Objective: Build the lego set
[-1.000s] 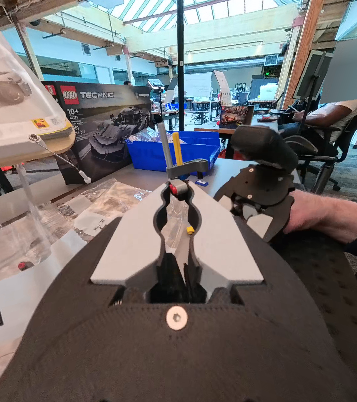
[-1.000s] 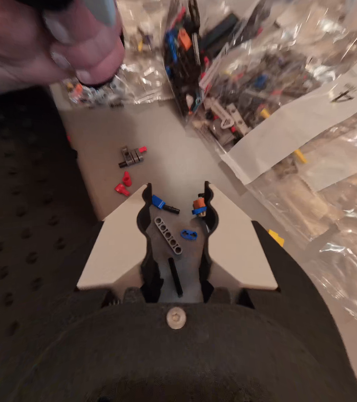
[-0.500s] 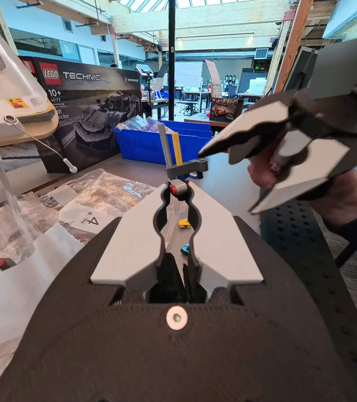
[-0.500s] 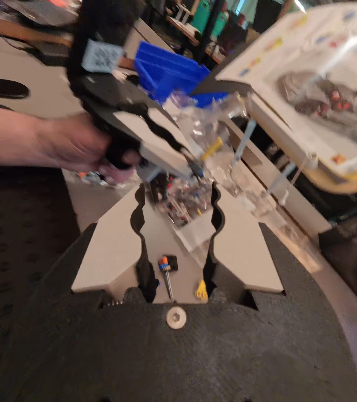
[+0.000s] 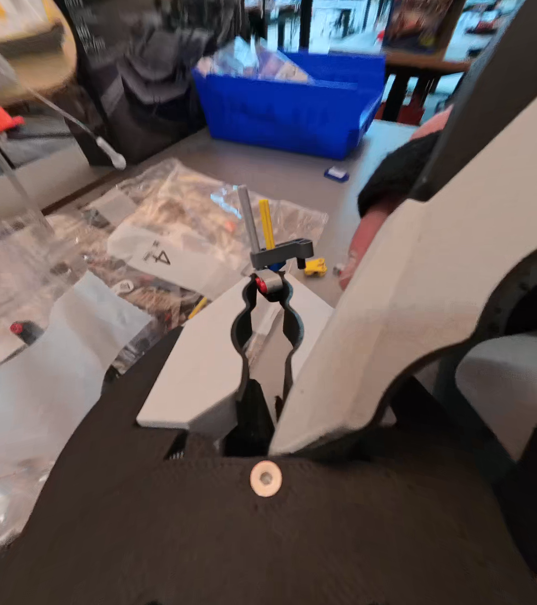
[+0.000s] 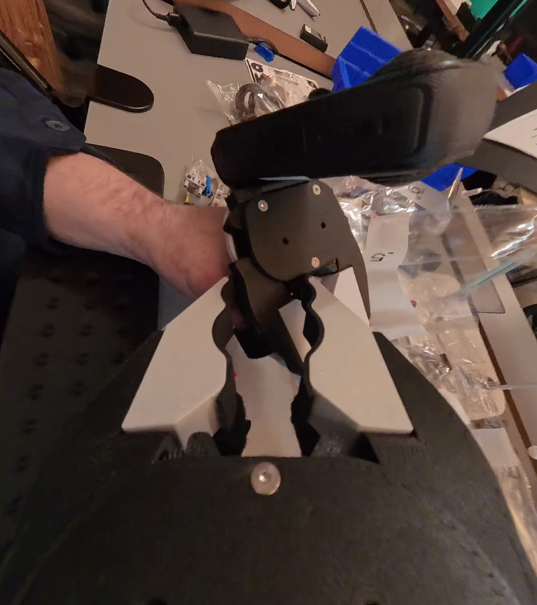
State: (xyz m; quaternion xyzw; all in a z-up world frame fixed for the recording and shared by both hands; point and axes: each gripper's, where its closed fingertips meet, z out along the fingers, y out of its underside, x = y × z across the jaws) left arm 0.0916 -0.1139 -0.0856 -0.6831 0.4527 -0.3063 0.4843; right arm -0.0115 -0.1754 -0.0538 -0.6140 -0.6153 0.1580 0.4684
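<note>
My left gripper [image 5: 269, 289] is shut on a small lego assembly [image 5: 273, 262]. Its tips pinch a grey connector with a red pin. Above it sit a dark grey beam [image 5: 288, 252], a grey axle [image 5: 247, 219] and a yellow axle [image 5: 266, 224], held above the table. My right gripper [image 6: 267, 294] is open and empty. One of its white fingers [image 5: 440, 262] looms close at the right of the left wrist view. In the right wrist view the left gripper's black body [image 6: 293, 235] fills the space past the fingertips, held by a hand [image 6: 188, 248].
Clear bags of lego parts [image 5: 162, 245] cover the table's left, also seen in the right wrist view [image 6: 456, 262]. A blue bin [image 5: 286, 108] and a dark lego box [image 5: 123, 82] stand at the back. A loose yellow piece [image 5: 315, 266] lies on the grey table [image 5: 293, 170]. Left tips to right tips: about 12 cm. The loose yellow piece [image 5: 315, 266] is about 12 cm from my left fingertips and 25 cm from my right.
My right gripper rose from looking down at loose pieces and swung in close beside the left gripper. The left gripper tilted down toward the table, still holding the assembly.
</note>
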